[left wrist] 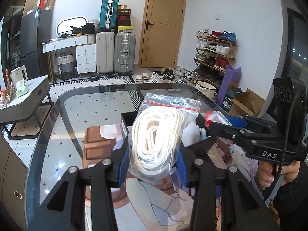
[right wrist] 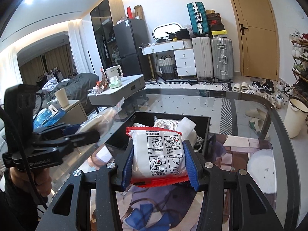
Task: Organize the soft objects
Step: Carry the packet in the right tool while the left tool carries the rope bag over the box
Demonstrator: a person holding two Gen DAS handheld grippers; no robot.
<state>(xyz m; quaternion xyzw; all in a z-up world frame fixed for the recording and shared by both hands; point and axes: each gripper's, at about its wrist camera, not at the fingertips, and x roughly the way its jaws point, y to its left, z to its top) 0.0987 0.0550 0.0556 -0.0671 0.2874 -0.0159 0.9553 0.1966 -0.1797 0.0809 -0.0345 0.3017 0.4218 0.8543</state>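
My left gripper (left wrist: 153, 163) is shut on a clear zip bag of coiled white rope (left wrist: 159, 134), held above the glass table. In the right wrist view the same gripper (right wrist: 84, 132) shows at the left with the bag blurred. My right gripper (right wrist: 158, 165) is shut on a white packet with red edges and printed instructions (right wrist: 161, 154). From the left wrist view the right gripper (left wrist: 217, 123) reaches in from the right with the red-edged packet (left wrist: 213, 117). Behind both lies a black open box (right wrist: 204, 123) holding several soft items, among them a white pouch (right wrist: 187, 125).
The glass table (left wrist: 77, 105) lies over a printed mat (right wrist: 240, 146). A grey side table (left wrist: 28, 94) with a kettle and tissues stands to the left. Suitcases (left wrist: 115, 53), a shoe rack (left wrist: 213, 53) and a white bucket (right wrist: 294, 119) stand on the floor beyond.
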